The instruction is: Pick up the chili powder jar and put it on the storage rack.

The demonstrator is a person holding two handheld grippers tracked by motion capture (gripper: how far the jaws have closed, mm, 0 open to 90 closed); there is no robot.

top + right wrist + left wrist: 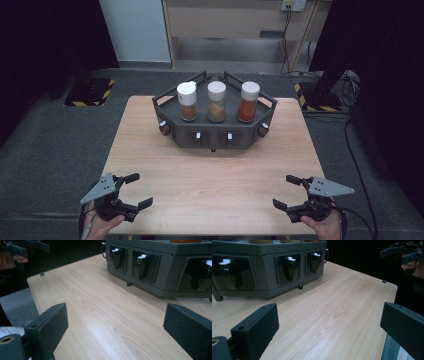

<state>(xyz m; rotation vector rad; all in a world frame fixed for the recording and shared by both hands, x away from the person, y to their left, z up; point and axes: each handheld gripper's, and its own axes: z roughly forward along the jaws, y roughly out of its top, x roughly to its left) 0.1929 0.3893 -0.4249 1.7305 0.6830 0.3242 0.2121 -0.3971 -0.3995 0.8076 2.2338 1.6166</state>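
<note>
- Dark grey rack (215, 131), six-sided tray shape with low railing, sits at far middle of the wooden bench (215, 185); its long axis runs left-right across the bench, flat front faces the person.
- Front panels carry dark recessed windows with small white levers (291, 259); short feet under it.
- Three clear jars with white caps stand upright in a row on top: brown spice jar (188, 101) at left, tan spice jar (216, 102) in the middle, red spice jar (248, 102) at right, close but apart.
- Left tool (135, 190) held by left hand (100, 224) at near-left bench edge, jaws wide apart, nothing between, pointing inward-right.
- Right tool (287, 192) held by right hand (325, 226) at near-right edge, jaws wide apart, empty, pointing inward-left.
- Both tools well apart from the rack.
</note>
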